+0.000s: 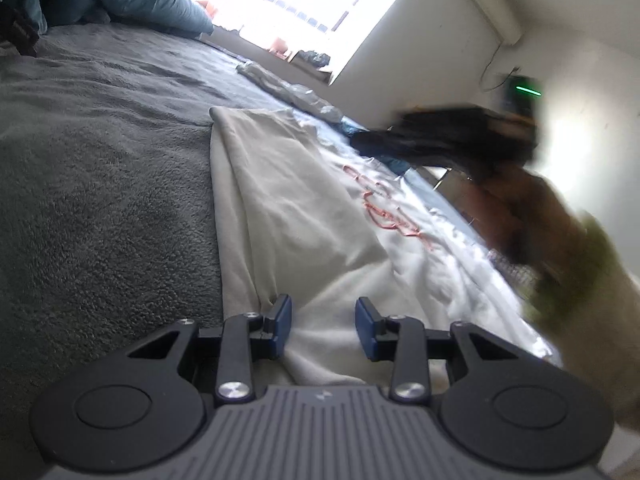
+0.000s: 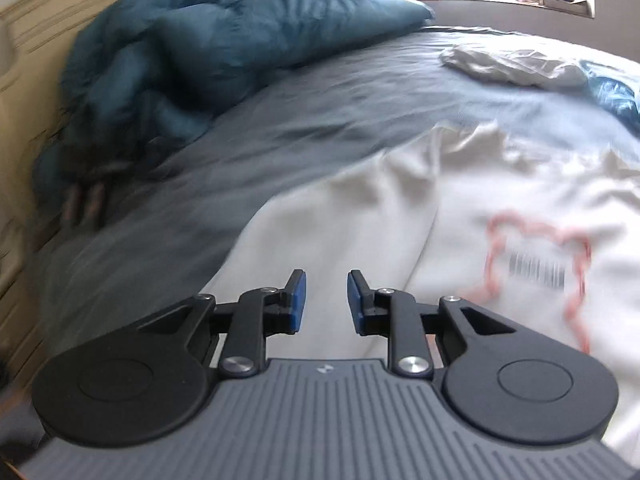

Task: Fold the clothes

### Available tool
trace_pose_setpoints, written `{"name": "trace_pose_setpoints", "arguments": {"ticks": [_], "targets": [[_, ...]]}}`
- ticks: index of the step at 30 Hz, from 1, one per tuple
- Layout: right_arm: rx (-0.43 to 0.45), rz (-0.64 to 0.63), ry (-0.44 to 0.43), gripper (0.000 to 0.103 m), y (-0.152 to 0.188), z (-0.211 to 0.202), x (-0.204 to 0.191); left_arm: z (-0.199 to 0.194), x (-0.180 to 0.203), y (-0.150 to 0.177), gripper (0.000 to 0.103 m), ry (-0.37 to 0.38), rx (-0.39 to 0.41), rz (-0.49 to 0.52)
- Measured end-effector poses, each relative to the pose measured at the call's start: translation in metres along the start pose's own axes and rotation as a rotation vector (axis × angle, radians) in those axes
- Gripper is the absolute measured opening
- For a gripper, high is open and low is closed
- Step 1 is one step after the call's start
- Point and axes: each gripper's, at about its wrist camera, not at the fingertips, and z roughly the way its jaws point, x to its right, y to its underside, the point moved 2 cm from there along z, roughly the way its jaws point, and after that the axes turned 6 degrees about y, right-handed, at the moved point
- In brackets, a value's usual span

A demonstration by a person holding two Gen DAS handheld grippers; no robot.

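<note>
A white sweatshirt [image 1: 320, 216] with pink lettering is lying spread on a grey bed [image 1: 100, 152]. The left tool [image 1: 323, 330] is hovering just above its fabric, parted and holding nothing. The right tool [image 2: 326, 302] is hanging over it, parted, empty.

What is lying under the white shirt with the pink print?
The white shirt lies on the grey blanket that covers the bed. The blanket shows around the shirt's edges; whatever lies directly beneath the shirt is hidden by the fabric.
</note>
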Motion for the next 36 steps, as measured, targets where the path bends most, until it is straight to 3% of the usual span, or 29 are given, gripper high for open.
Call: {"name": "trace_pose_setpoints", "arguments": {"ticks": [4, 9, 11, 13, 16, 19, 21, 24, 26, 29, 33, 36], "targets": [[-0.053, 0.026, 0.057, 0.021, -0.032, 0.080, 0.029, 0.002, 0.003, 0.001, 0.036, -0.006, 0.000, 0.037], [-0.027, 0.059, 0.166, 0.005, -0.056, 0.146, 0.071, 0.004, 0.005, 0.001, 0.036, -0.012, -0.004, 0.071], [-0.022, 0.089, 0.220, 0.012, -0.066, 0.149, 0.080, 0.004, 0.005, 0.001, 0.036, -0.006, -0.003, 0.069], [-0.021, 0.115, 0.207, 0.012, -0.074, 0.143, 0.086, 0.004, 0.003, 0.002, 0.036, 0.003, -0.002, 0.061], [0.003, 0.079, 0.118, 0.012, -0.078, 0.121, 0.075, 0.004, -0.001, 0.003, 0.036, 0.015, -0.001, 0.050], [-0.054, 0.062, 0.050, 0.012, -0.084, 0.136, 0.067, 0.005, -0.002, 0.003, 0.036, 0.019, -0.001, 0.050], [-0.095, 0.064, 0.070, 0.012, -0.089, 0.164, 0.070, 0.005, -0.001, 0.004, 0.036, 0.018, 0.000, 0.058], [-0.074, 0.110, 0.121, 0.005, -0.101, 0.198, 0.086, 0.006, 0.001, 0.004, 0.036, 0.016, 0.000, 0.060], [-0.020, 0.205, 0.151, 0.010, -0.114, 0.198, 0.099, 0.006, 0.001, 0.005, 0.036, 0.017, 0.000, 0.059], [-0.009, 0.205, 0.189, 0.012, -0.128, 0.183, 0.101, 0.006, 0.000, 0.006, 0.036, 0.024, 0.001, 0.051], [-0.097, 0.092, 0.060, 0.017, -0.127, 0.158, 0.080, 0.006, -0.003, 0.005, 0.037, 0.036, 0.003, 0.041], [-0.202, 0.075, 0.043, 0.020, -0.120, 0.175, 0.074, 0.008, -0.005, 0.003, 0.036, 0.040, 0.003, 0.038]]}}
